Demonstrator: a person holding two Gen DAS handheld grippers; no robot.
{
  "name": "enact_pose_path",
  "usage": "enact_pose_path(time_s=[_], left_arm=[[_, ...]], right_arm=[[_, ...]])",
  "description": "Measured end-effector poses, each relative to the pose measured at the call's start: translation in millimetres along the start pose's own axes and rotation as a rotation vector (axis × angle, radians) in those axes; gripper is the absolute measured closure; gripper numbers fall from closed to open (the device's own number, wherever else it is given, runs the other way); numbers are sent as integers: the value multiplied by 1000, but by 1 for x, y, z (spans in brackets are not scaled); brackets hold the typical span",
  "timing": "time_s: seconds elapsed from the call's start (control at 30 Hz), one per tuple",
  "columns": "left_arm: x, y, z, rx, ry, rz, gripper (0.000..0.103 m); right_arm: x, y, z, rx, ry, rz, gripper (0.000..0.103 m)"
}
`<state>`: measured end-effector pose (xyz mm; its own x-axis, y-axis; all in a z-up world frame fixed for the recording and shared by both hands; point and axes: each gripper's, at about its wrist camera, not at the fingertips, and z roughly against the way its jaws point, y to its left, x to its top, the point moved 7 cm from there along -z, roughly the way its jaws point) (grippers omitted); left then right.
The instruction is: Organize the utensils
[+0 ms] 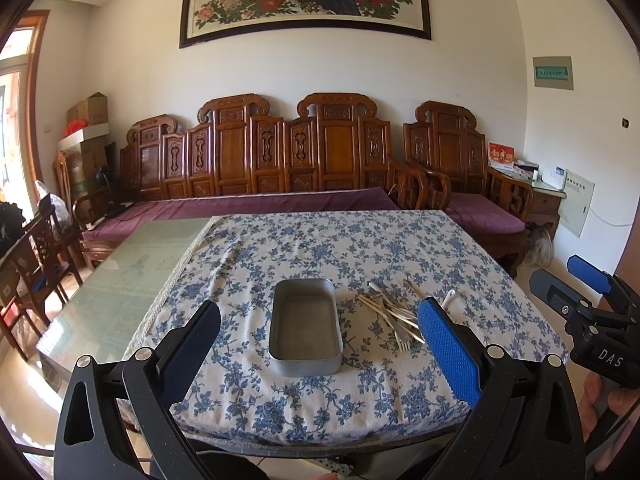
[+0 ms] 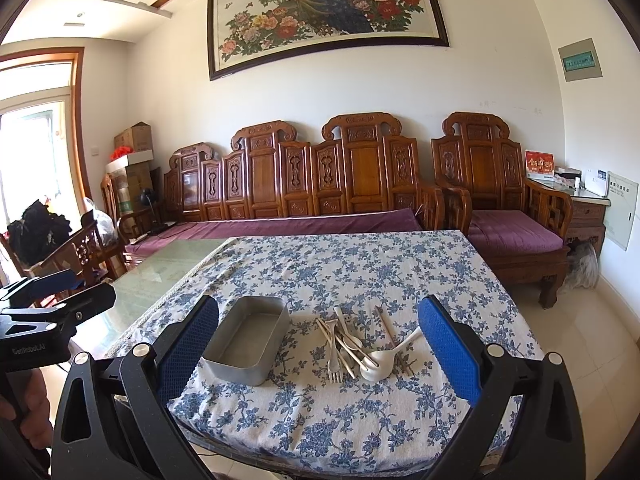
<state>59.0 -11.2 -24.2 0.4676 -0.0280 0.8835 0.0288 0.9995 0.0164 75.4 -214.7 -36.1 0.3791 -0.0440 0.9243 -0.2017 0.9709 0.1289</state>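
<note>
a rectangular grey metal tin with rounded corners (image 1: pixel 306 326) sat empty on the blue-and-white floral tablecloth (image 1: pixel 360 248), close to the near edge of the table, its long sides running away from that edge. just to its right, apart from it, lay a loose pile of utensils (image 2: pixel 356 346): pale wooden chopsticks (image 2: pixel 332 340), a metal fork (image 2: pixel 334 364) with its tines toward the near edge, and a white ceramic spoon (image 2: pixel 380 362) resting across the heap, bowl end nearest the table's edge. the left gripper (image 1: pixel 318 356), black with blue textured pads, hung above the near edge with its fingers spread wide on either side of the tin, holding nothing. the right gripper (image 2: pixel 318 356) hung likewise above the near edge, its fingers far apart and empty, framing both tin and pile. the cloth covered the right part of the table, leaving a green glass tabletop (image 1: pixel 132 276) bare toward the left edge. beyond the far edge stood a carved wooden bench with a purple cushion (image 1: pixel 248 204), beneath a framed painting of a peacock and flowers (image 2: pixel 320 12).
</note>
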Motion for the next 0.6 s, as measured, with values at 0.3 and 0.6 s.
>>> enact_pose_path(time_s=[0.3,0.6], left_arm=[[-22,-4,-27,-4,67,-8,8],[-34,-6,-57,-19,125,-21,8]], right_arm=[[-16,-13,-18,-2,42,-18,3],[-32,-30,-44,-9,72,-23,3]])
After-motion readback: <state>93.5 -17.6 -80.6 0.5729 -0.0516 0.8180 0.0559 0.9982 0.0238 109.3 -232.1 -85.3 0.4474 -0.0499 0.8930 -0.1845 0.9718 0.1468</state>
